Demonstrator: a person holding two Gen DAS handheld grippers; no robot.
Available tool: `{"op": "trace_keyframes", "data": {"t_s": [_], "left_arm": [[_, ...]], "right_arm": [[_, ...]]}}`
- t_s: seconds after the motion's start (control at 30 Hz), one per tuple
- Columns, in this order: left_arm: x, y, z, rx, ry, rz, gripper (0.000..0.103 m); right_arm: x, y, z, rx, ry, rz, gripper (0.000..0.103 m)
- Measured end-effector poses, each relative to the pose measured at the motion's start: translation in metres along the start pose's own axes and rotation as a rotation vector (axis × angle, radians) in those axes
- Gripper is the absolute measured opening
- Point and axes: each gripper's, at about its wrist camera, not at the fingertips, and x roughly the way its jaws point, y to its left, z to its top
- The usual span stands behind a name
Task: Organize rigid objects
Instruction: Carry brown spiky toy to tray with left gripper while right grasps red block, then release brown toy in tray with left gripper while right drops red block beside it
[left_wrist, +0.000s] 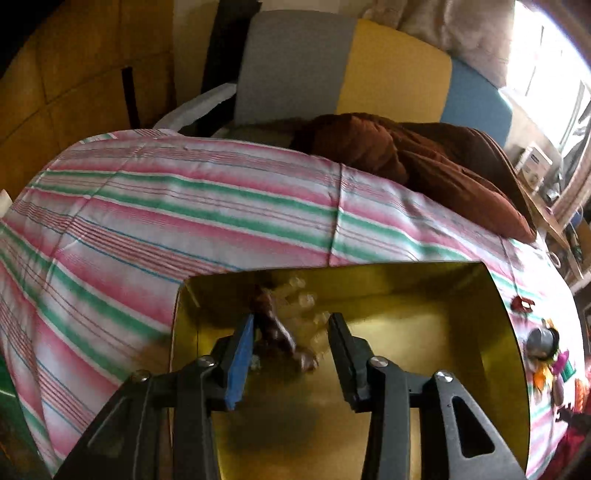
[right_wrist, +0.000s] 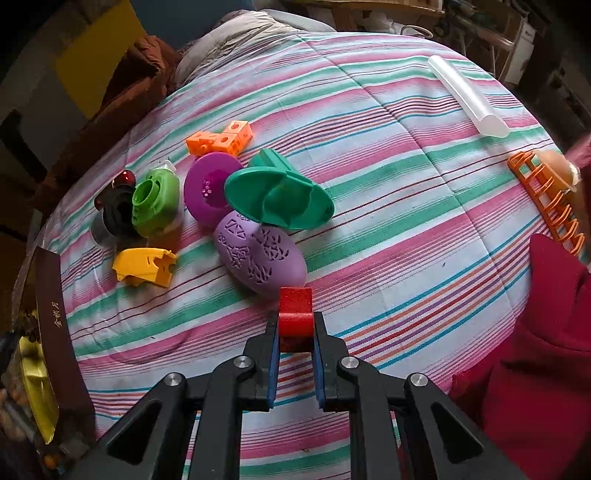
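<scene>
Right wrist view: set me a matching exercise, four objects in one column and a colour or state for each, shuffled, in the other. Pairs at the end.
Objects:
1. egg-shaped perforated shell
2. interlocking cube piece
3. red block
4. clear half-round tube

Colour or state:
A. held between the fingers of the right gripper
B. orange, beyond the purple disc
C. lying alone on the striped bedcover, far right
D. lilac, just below the green disc

Pairs: 1-D, 2-B, 3-A, 4-C
</scene>
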Motion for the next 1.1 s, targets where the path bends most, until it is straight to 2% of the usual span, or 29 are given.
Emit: {"op": "trace_keyframes", "data": {"t_s": [0.1,0.27,0.4,0.6,0.83,1.1], "left_arm": [[-0.007,0.003,0.004,-0.019,-0.011,-0.011,0.042],[-0.047,0.011,-0.003,-0.033,-0.094,-0.016,0.042],[-0.093,0.012,-0.029,-0.035,-0.177,-0.002,0.042],[-0.134,0.000,-0.082,0.001,-0.203,0.010,0.043],[-0.157,-0.019,-0.127,0.042,-0.193,0.013,0.043],[-0.168,-0.022,-0.146,0.034,-0.176,0.016,0.043]], "right_arm": [[0.002,0.003,0.001,-0.013,0.001,0.001,0.015],[-0.003,0.008,0.001,-0.032,-0.032,0.034,0.015],[-0.024,0.018,-0.003,-0.079,-0.133,0.085,0.015],[-0.040,0.047,-0.017,-0.191,-0.194,0.119,0.015],[-0.045,0.099,-0.041,-0.323,-0.194,0.210,0.015],[-0.059,0.199,-0.073,-0.540,-0.196,0.366,0.015]]}}
